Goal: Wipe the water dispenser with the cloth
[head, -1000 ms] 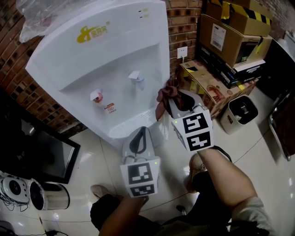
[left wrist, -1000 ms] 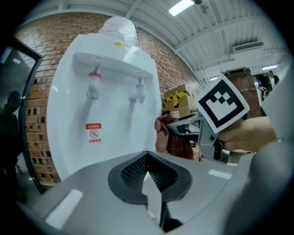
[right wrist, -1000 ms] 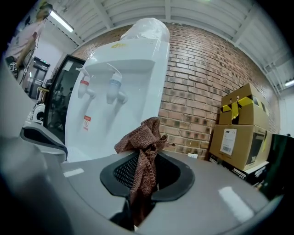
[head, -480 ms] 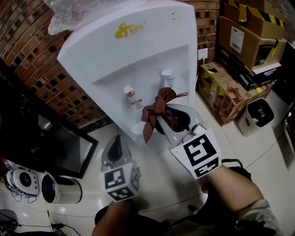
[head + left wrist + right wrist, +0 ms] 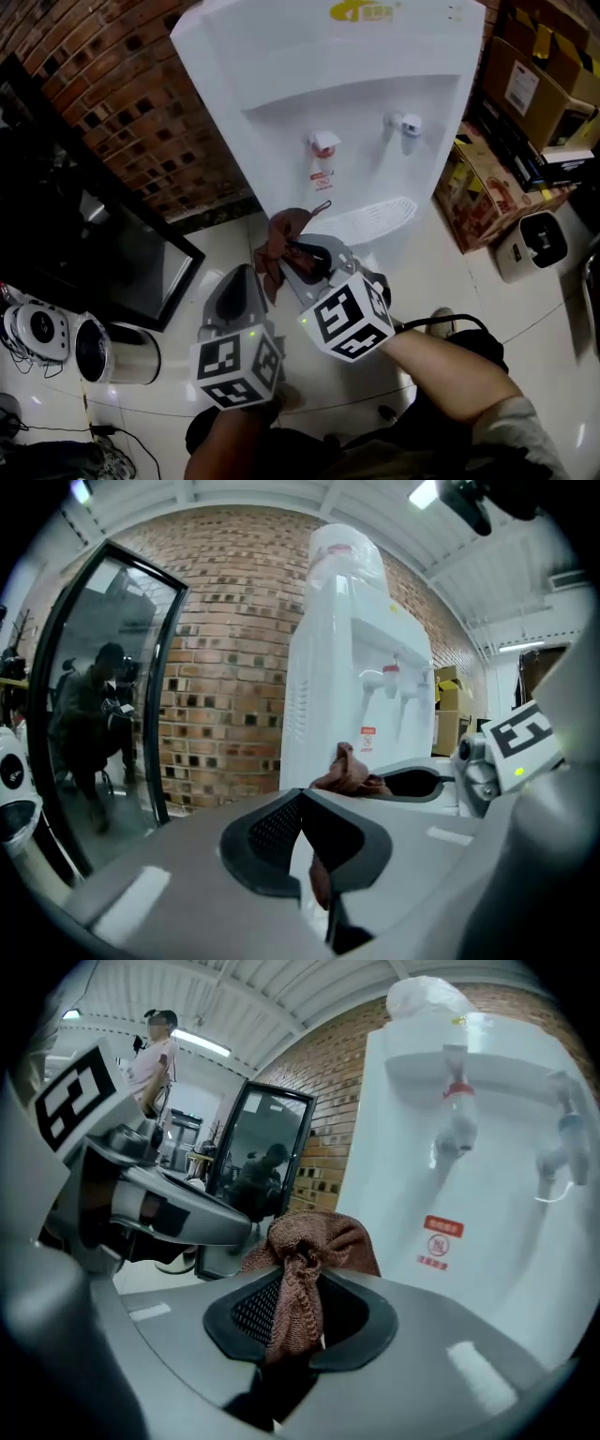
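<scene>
Gripping cloth [image 5: 278, 246], right gripper [image 5: 302, 251] — lower on dispenser [image 5: 375, 112]

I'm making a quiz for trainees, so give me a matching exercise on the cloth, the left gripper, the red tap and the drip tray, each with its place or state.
1 cloth
2 left gripper
3 red tap
4 drip tray

A at the foot of the dispenser recess
B jaws together, empty
C pinched in the right gripper
D high in that recess

Pairs: 1-C, 2-B, 3-D, 4-A
</scene>
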`<action>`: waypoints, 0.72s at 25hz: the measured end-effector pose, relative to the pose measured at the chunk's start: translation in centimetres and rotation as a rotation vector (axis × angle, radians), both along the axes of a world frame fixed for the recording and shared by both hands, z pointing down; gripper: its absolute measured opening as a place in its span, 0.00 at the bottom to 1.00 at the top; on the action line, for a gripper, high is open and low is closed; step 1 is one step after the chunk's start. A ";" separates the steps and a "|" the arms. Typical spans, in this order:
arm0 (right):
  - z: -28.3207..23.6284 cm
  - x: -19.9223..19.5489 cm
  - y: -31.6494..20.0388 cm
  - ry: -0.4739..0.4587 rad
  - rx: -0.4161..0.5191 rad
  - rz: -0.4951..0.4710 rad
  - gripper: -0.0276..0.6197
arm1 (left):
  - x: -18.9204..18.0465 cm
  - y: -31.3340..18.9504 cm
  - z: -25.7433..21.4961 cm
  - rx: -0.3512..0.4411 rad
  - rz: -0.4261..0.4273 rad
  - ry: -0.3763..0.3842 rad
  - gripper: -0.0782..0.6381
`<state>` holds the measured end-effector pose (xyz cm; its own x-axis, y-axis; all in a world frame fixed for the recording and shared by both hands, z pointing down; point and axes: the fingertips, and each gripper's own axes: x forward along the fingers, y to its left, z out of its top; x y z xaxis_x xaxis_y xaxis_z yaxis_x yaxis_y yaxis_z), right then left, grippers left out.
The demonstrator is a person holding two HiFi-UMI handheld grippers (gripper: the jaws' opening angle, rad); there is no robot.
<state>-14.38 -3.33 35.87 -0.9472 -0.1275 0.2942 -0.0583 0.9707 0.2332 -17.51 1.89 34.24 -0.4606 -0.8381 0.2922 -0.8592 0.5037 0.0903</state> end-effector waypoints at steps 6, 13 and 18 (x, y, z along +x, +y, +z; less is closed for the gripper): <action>1.4 -1.3 -0.8 0.038 0.017 0.019 0.18 | 1.4 -0.8 -0.3 0.015 0.045 0.010 0.11; 1.5 0.9 -4.5 0.061 0.027 0.124 0.18 | 3.6 -3.1 -0.7 0.027 0.115 -0.005 0.11; 1.7 2.7 -8.9 0.064 -0.060 0.246 0.18 | 5.4 -4.7 -0.3 0.009 0.153 -0.036 0.11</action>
